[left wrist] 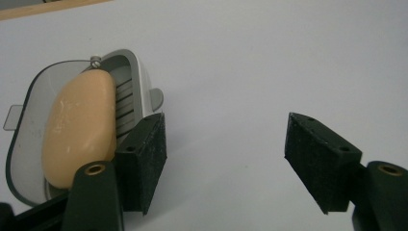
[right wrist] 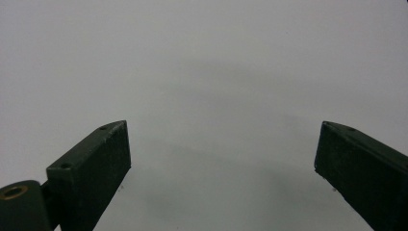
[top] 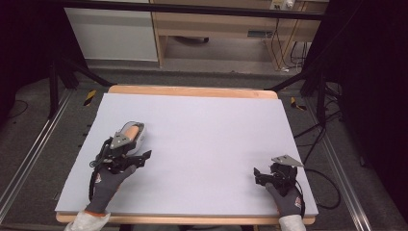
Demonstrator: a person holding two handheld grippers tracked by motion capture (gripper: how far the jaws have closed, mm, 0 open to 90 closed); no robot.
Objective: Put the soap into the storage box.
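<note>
1. You are holding the right gripper (top: 260, 174) low over the near right part of the pale table mat (top: 207, 144), jaws spread wide and holding nothing; in the right gripper view only bare mat is lying between them.
2. You are holding the left gripper (top: 139, 159) near the left edge, slightly farther from you. Its jaws are also released and wide apart, gripping nothing, with bare mat in the gap.
3. The soap dish (left wrist: 139, 82) is sitting just beyond and to the left of that gripper, outside the jaw opening. In the left gripper view your left-hand jaw is lying right beside the dish's rim; whether it is touching is hard to tell from this angle.
4. The peach-coloured soap bar (left wrist: 79, 130) is lying lengthwise in the dish, leaning against the slatted grey insert.
5. Handling, as a judgement: the bar is probably firm but slick, rounded and fairly light, so it is likely to squirt out under a hard pinch. Taking it across its narrow width near the middle looks safest.
6. The dish appears to be light rigid plastic and may skid on the mat; its raised rim or small side tab (left wrist: 156, 97) is offering the better purchase.
7. Beyond the dish, the mat is running bare to the wooden table edge (top: 192, 91).
</note>
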